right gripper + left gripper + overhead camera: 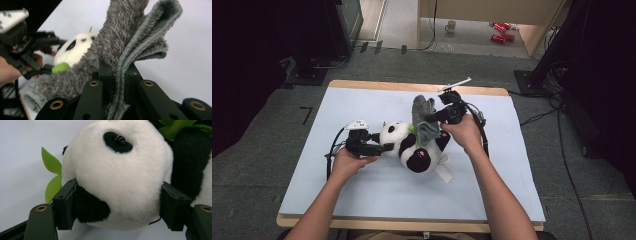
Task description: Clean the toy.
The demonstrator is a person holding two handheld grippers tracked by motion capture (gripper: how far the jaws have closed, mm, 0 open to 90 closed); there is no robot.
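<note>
A black-and-white panda plush (409, 145) lies on its back in the middle of the pale mat (362, 185). My left gripper (384, 142) comes in from the left. Its jaws stand on either side of the panda's head (120, 177), and both pads press into the fur. Green felt leaves (52, 173) stick out behind the head. My right gripper (429, 119) reaches in from the right over the panda's body, shut on a fold of grey fluffy cloth (130, 37). The cloth (423, 117) stands up from the jaws and drapes down onto the panda's chest.
A white tag (444, 172) trails from the panda toward the front. The mat covers a wooden table with bare room all round the plush. Beyond the far edge, on the floor, are a mug (451, 26), red cans (501, 31), cables and dark stands.
</note>
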